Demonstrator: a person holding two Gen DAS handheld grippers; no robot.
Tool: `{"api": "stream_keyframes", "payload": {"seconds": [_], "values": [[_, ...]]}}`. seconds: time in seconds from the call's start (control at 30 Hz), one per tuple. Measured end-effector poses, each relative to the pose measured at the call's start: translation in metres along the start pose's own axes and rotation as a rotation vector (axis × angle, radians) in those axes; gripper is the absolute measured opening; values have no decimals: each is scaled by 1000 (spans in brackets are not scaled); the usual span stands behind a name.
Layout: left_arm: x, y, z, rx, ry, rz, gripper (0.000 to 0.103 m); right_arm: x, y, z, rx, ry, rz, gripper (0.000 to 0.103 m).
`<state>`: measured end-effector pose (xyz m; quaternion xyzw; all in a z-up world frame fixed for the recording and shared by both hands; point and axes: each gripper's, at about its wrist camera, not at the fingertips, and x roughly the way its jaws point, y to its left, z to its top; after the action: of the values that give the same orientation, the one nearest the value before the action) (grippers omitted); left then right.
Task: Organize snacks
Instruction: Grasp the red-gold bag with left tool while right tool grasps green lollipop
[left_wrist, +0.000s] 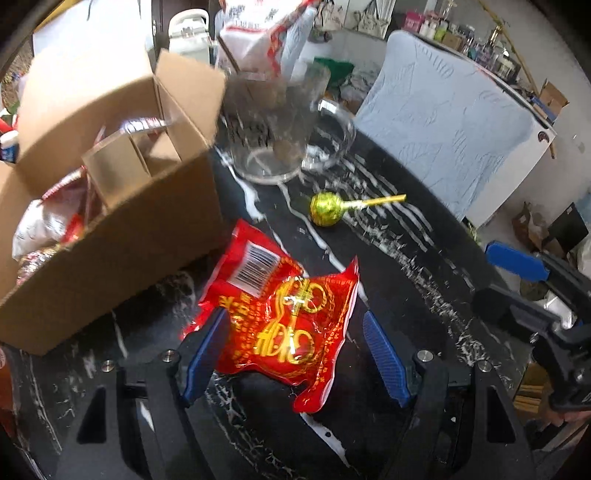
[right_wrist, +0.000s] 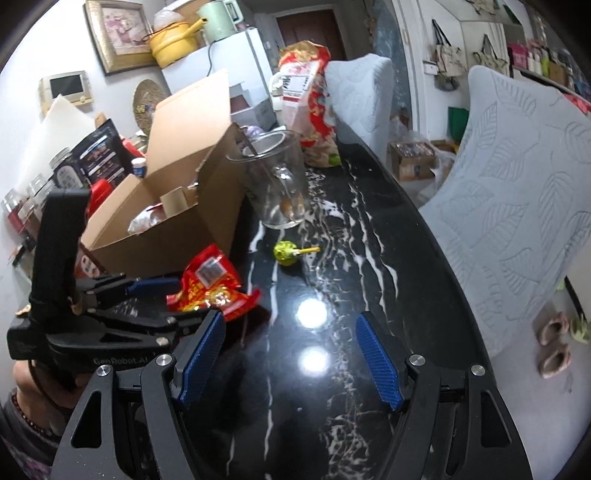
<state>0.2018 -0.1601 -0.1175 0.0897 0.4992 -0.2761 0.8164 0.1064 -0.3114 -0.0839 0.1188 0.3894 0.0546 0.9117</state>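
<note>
On the table (left_wrist: 424, 258), the left hand-held gripper (left_wrist: 295, 354) straddles the red packet (left_wrist: 284, 317), jaws apart, ready to box (left_wrist: 110, 229) it; the right hand-held gripper (right_wrist: 291, 362) gapes empty.

Green lollipop (right_wrist: 285, 252) on black marble table (right_wrist: 354, 280), near glass jar (right_wrist: 275, 181)

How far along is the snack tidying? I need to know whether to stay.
Partly done: several wrapped snacks already lie in the cardboard box. In hand: the left gripper has its jaws open around the red snack packet, not yet gripped. Left: the green lollipop on the table; the right gripper is empty.
</note>
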Motion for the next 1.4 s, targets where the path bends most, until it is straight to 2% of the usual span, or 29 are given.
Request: {"api": "stream_keyframes", "payload": {"seconds": [0.13, 0.3, 0.4, 0.47, 0.5, 0.6, 0.67, 0.93, 1.17, 1.37, 1.4], "values": [[14, -2, -1, 5, 35, 23, 74, 8, -6, 3, 8, 21, 1, 74], [20, -5, 1, 36, 8, 97, 74, 15, -10, 4, 13, 38, -1, 74], [21, 1, 1, 16, -29, 101, 73, 19, -12, 5, 17, 46, 3, 74], [20, 3, -1, 20, -48, 105, 67, 21, -14, 5, 23, 48, 6, 74], [18, 1, -2, 32, -57, 109, 55, 22, -15, 6, 27, 49, 7, 74], [13, -5, -4, 84, -83, 145, 49, 24, -18, 8, 34, 51, 10, 74], [9, -3, -4, 73, -87, 126, 47, 26, -18, 11, 32, 48, 10, 74], [-10, 14, 0, -30, -62, -33, 40, 39, -8, 29, -39, 32, 29, 74], [-16, 23, -7, -45, -64, -3, 38, 68, -2, 39, -58, 53, 60, 74], [-5, 20, -9, -4, -59, 46, 38, 95, 4, 50, -98, 79, 63, 67], [-4, 18, -9, 8, -62, 56, 38, 100, 5, 52, -108, 86, 62, 63]]}}
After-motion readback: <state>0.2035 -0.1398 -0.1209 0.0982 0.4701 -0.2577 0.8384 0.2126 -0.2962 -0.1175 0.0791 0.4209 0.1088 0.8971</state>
